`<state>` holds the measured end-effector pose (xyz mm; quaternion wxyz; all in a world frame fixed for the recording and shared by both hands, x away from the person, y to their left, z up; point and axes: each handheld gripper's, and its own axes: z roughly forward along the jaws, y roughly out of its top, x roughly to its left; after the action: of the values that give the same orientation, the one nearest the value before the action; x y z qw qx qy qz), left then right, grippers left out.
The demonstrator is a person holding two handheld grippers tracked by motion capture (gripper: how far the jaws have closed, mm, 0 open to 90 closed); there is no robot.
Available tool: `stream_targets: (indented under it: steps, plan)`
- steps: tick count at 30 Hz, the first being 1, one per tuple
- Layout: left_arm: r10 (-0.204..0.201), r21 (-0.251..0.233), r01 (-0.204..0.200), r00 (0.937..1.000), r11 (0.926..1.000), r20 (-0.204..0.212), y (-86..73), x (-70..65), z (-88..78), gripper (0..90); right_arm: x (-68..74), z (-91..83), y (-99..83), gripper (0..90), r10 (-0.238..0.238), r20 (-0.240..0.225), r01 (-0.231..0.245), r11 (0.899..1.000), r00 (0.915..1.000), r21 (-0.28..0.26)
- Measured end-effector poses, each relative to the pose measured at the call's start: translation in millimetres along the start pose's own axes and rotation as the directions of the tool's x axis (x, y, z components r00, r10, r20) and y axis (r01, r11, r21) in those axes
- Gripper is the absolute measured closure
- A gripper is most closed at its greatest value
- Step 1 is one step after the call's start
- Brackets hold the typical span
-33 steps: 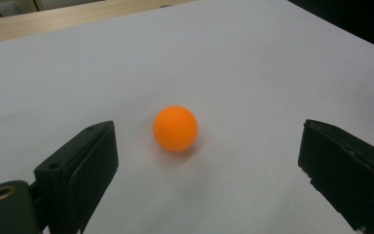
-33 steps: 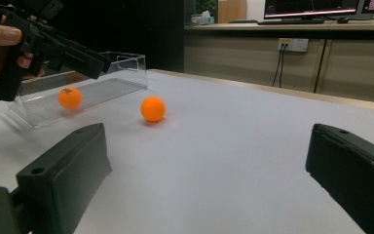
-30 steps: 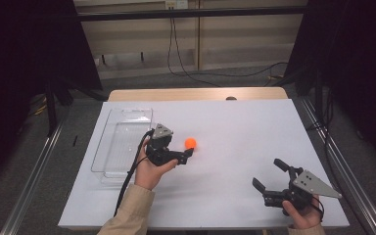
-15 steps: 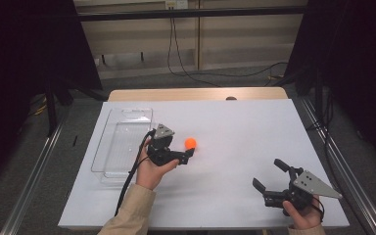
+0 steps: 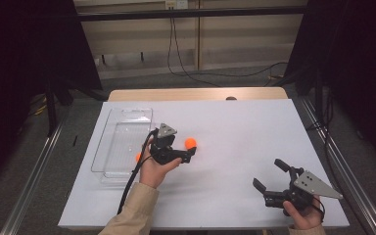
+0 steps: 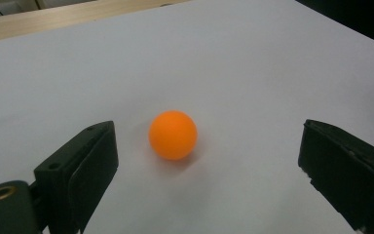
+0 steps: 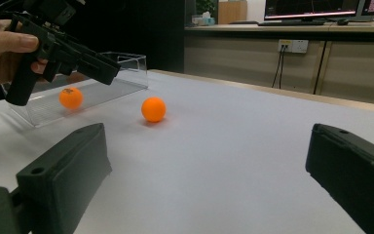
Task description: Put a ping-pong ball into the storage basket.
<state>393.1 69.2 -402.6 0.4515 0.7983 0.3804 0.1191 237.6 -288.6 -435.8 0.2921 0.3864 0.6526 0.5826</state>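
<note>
Ball (image 6: 173, 134) lies on the white table (image 5: 235, 127), just ahead of the left gripper (image 5: 188, 153), whose jaws stand wide and empty, lined up to straddle it; right gripper (image 5: 269, 176) waits well apart, also open, holding nothing; tray (image 5: 127, 132) sits nearby, likely the goal

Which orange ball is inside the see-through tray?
The orange ball with dark print is in the clear tray, beside the hand. The plain orange ball sits on the bare white table, ahead of the left gripper.
</note>
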Motion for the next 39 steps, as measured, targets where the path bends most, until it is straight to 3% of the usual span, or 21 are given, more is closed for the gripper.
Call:
stream_targets:
  steps: [39]
  plan:
    - [0.002, 0.015, -0.002, 1.0, 0.9999, -0.007, -3.0, -0.6, 17.9, 7.5, -0.8, -0.6, 0.0, 1.5, 0.001, -0.002, -0.001, 1.0, 1.0, -0.002]
